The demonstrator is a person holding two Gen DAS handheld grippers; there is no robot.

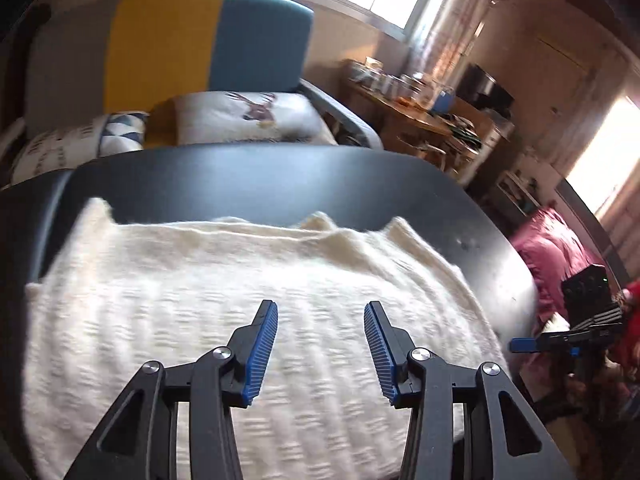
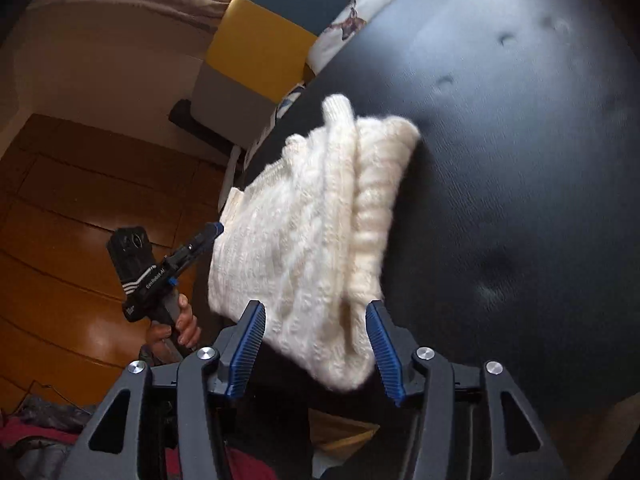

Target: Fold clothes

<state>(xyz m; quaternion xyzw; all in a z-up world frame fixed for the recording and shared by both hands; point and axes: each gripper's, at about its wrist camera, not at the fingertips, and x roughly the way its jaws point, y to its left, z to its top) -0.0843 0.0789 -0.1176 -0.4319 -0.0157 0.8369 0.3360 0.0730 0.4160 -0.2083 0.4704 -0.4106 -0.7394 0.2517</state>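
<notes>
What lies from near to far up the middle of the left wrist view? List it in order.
left gripper → white knit sweater → black table → deer-print cushion → yellow and blue chair back

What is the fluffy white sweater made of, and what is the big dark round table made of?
The fluffy cream-white sweater looks like thick knitted wool or acrylic yarn: rope-like cable ridges and fuzzy edges show. The dark round table seems covered in smooth, faintly shiny leather or vinyl rather than bare wood: it has small puckered dimples and soft reflections. I cannot be sure which.
</notes>
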